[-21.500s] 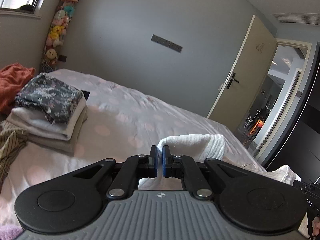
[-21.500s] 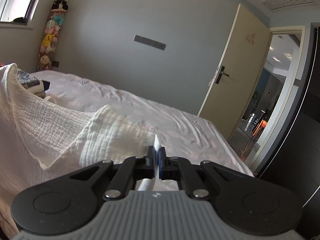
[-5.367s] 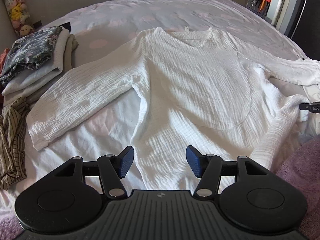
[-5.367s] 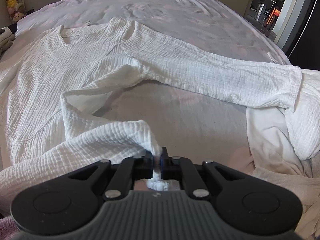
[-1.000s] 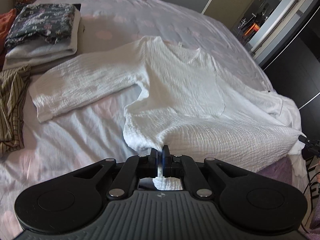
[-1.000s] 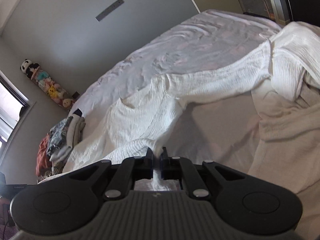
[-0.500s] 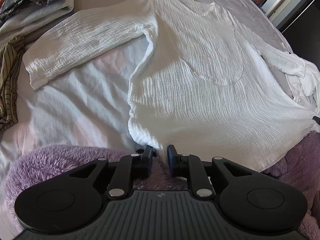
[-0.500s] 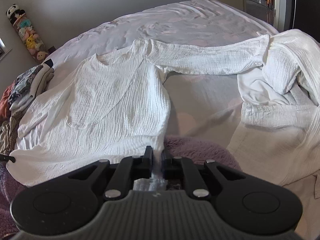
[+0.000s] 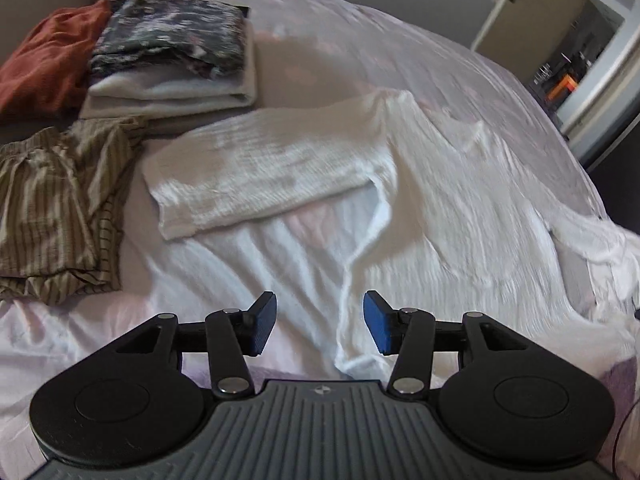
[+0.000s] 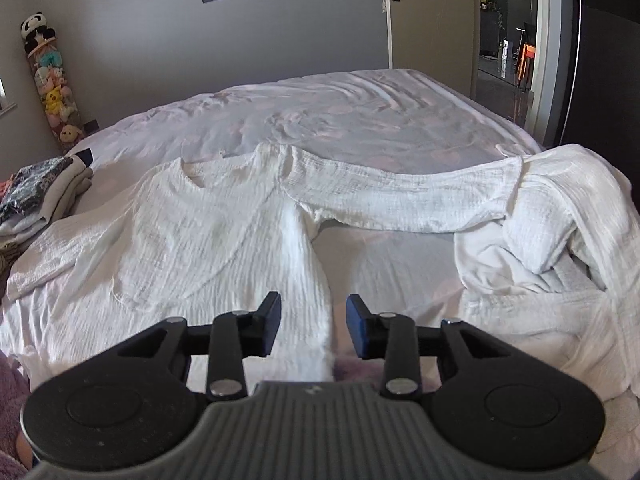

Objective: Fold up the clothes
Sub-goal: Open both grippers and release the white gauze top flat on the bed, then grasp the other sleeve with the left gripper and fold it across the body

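A white crinkled long-sleeved top (image 9: 460, 208) lies spread flat on the bed, neckline away from me, both sleeves out sideways; it also shows in the right wrist view (image 10: 192, 232). My left gripper (image 9: 319, 327) is open and empty above the top's lower left hem corner. My right gripper (image 10: 313, 325) is open and empty above the lower right hem. The left sleeve (image 9: 256, 176) reaches toward the folded stack. The right sleeve (image 10: 400, 200) reaches to a heap of white cloth.
A stack of folded clothes (image 9: 172, 60) sits at the far left of the bed, with an orange garment (image 9: 44, 64) behind and a striped brown garment (image 9: 52, 204) in front. A crumpled white garment (image 10: 560, 240) lies at the right. A purple fleece blanket (image 10: 12, 400) edges the near side. An open door (image 10: 508, 40) is at the far right.
Both grippers have let go of the top's hem and opened. The top now lies flat on the bed, and both grippers have lifted a little.
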`<control>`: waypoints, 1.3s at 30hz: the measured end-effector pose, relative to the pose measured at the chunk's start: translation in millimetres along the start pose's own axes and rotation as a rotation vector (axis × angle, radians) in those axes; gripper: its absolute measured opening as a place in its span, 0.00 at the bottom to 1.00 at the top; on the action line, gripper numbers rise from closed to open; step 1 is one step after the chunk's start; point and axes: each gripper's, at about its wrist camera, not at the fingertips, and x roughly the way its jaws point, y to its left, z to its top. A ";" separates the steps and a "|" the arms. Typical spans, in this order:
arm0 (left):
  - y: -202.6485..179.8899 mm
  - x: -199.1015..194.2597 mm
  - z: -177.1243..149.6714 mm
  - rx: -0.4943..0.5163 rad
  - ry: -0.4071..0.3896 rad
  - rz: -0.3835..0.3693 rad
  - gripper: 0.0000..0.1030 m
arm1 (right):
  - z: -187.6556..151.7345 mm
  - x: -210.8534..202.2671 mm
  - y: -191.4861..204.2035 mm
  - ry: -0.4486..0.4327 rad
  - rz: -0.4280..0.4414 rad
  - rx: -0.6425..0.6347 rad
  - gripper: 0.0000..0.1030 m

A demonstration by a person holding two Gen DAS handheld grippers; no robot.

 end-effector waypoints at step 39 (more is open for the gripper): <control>60.5 123.2 123.4 -0.151 -0.233 0.308 0.05 | -6.6 261.0 151.0 0.113 0.328 -0.021 0.41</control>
